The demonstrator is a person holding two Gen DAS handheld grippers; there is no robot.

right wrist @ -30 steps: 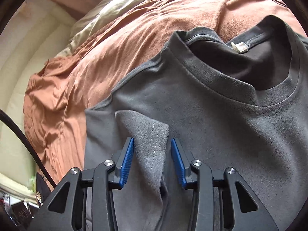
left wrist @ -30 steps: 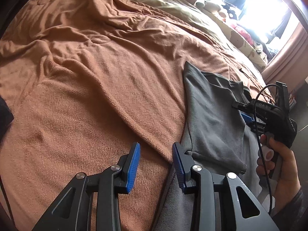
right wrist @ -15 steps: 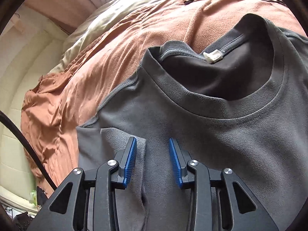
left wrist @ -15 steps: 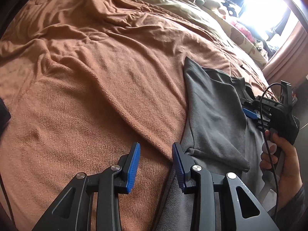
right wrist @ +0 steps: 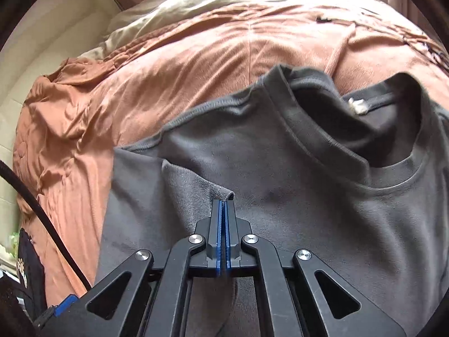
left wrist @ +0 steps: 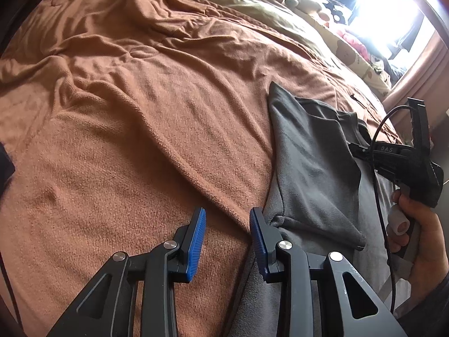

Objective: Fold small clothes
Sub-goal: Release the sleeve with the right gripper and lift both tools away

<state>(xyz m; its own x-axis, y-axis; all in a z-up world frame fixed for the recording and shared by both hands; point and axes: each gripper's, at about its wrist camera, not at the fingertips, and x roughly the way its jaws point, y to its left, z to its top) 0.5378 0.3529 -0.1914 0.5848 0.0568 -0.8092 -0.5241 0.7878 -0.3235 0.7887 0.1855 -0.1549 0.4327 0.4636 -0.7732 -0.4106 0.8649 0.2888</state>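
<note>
A dark grey T-shirt [right wrist: 308, 196] lies front up on the brown blanket, its collar [right wrist: 317, 151] and white label [right wrist: 357, 106] towards the far side. One sleeve [right wrist: 190, 193] is folded in over the chest. My right gripper [right wrist: 223, 210] is shut, with the sleeve's folded edge pinched between its blue pads. In the left wrist view the T-shirt [left wrist: 308, 168] lies to the right, its side folded over. My left gripper [left wrist: 227, 241] stands open at the shirt's left edge with nothing between its fingers. A hand [left wrist: 415, 241] holds the right gripper [left wrist: 356, 148] over the shirt.
The brown blanket [left wrist: 140, 112] covers the bed in soft wrinkles. An olive duvet [left wrist: 252, 8] lies beyond it, with patterned pillows and soft toys [left wrist: 350, 50] by the bright window. A black bag with a paw print [right wrist: 26, 269] and a black cable [right wrist: 42, 213] sit at the bed's left side.
My right gripper has gone from open to shut, pinching the folded sleeve edge, and it has drawn back from the collar. The left gripper has barely moved and stays open.
</note>
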